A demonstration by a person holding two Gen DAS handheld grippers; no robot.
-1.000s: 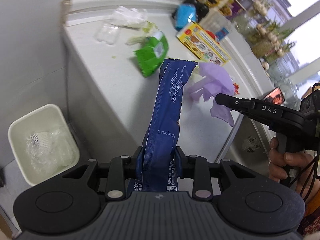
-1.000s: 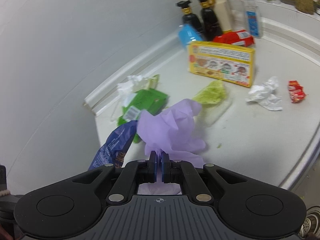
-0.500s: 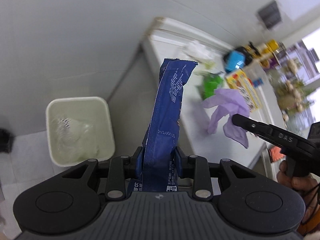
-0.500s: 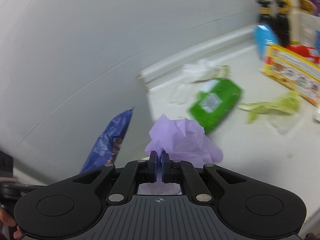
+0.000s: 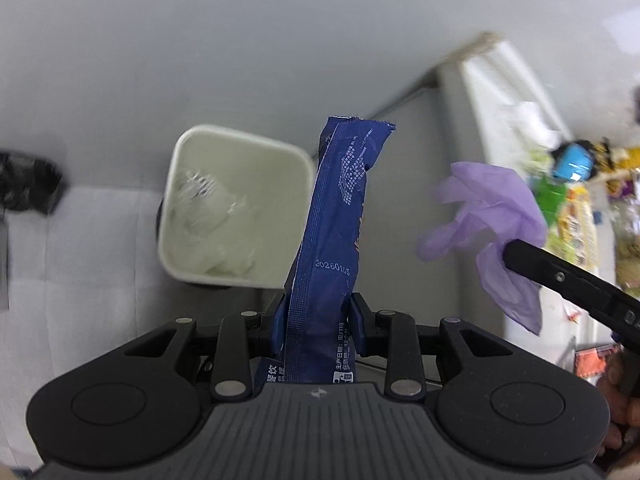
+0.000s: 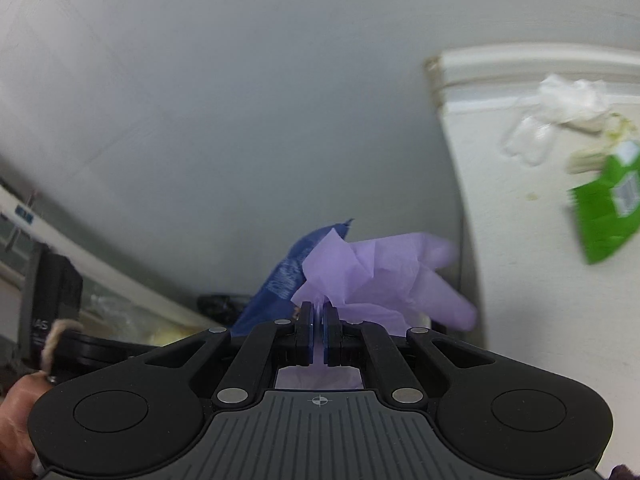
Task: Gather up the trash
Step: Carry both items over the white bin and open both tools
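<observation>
- Left wrist view: the left hand-held gripper [image 5: 318,324] is clamped on a blue wrapper [image 5: 334,240], long axis pointing away; the white bin [image 5: 236,208] lies ahead and to the left, nearer this hand by judgement.
- Right wrist view: the right hand-held gripper [image 6: 318,330] is pinched tight on a purple glove [image 6: 380,272]; the bin is hidden, and the worktop [image 6: 516,240] lies to the right.

blue wrapper [image 5: 332,240]: glossy plastic film, creased, crimped top edge
purple glove [image 5: 496,216]: thin, matt, rubbery, wrinkled
left gripper [image 5: 318,320]: matt black plastic, small metal pins
right gripper [image 6: 318,332]: matt black plastic, ribbed grey body
bin [image 5: 240,140]: smooth off-white plastic; clear crinkled film inside
green packet [image 6: 604,216], right of the glove: shiny plastic
counter [image 6: 520,264]: smooth white
</observation>
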